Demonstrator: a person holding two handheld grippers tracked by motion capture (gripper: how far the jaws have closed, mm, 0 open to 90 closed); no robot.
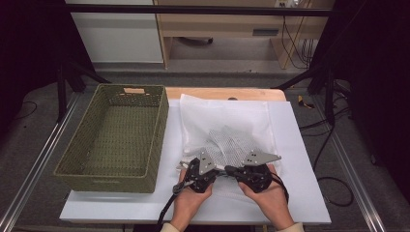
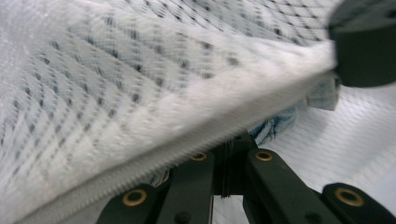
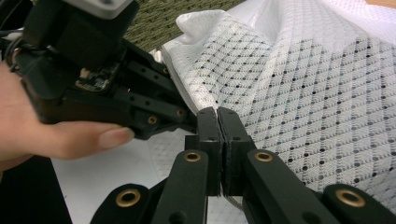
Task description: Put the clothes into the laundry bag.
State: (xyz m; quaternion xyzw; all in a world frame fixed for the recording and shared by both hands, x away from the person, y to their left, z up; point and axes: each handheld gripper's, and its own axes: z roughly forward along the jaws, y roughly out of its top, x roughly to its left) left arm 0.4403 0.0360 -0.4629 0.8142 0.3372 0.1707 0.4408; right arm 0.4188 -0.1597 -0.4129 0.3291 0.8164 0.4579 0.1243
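- Lay flat at mid-bench: white mesh laundry bag [image 1: 227, 130], right of the woven green basket [image 1: 116, 137].
- Pinched shut on its near zippered edge: left tool [image 1: 205, 166] and right tool [image 1: 246, 169], side by side.
- Ran left to right between them: that edge, basket nearer the left hand.

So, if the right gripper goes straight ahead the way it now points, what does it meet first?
Most likely the white mesh bag: the right gripper is already shut on its edge, and the fabric lies directly ahead.
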